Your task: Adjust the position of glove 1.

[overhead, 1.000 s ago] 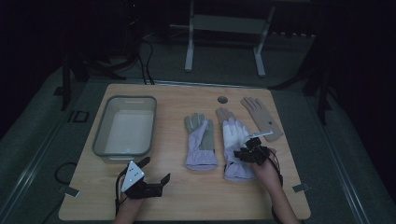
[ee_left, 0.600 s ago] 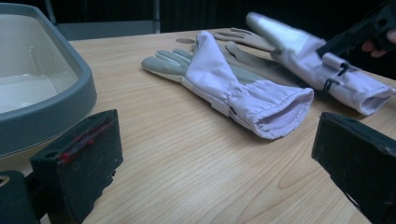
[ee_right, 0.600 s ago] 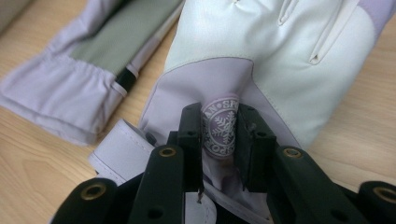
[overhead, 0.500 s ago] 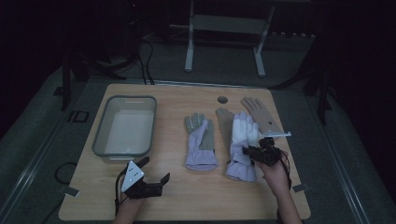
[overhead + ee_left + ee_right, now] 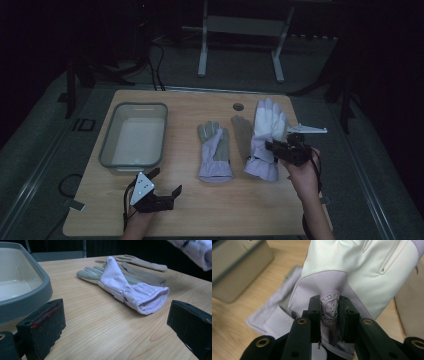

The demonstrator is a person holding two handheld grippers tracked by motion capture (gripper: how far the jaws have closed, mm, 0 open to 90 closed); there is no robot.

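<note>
While the right tool (image 5: 274, 148) pinched the white glove (image 5: 266, 132) near its cuff, these points stood out.

Step in hand: lifting the white glove off the surface (image 5: 200, 215); judging by its tilt in the high view, the cuff end was raised while the fingers pointed away toward the far edge.

Right tool: its jaws had just been closing, and in the right gripper view they were clamped narrowly on a fold of the glove's lilac back, right over the round snowflake badge (image 5: 331, 310).

Left tool (image 5: 159, 192): jaws wide apart, nothing between them, resting low on the near surface beside the bin (image 5: 107, 156).

Glove's place: right of the second glove (image 5: 215, 152), which lay flat mid-surface, and over a grey glove (image 5: 240, 132) partly covered by it.

Next move, as I judged it: carry the glove clear of the grey one, probably leftward to the bin; that would call for a firm pinch, since only a fold was held.

Hard to make out: whether the white glove's fingertips touched anything below; how many grey gloves lay behind; the room beyond was dark.
</note>
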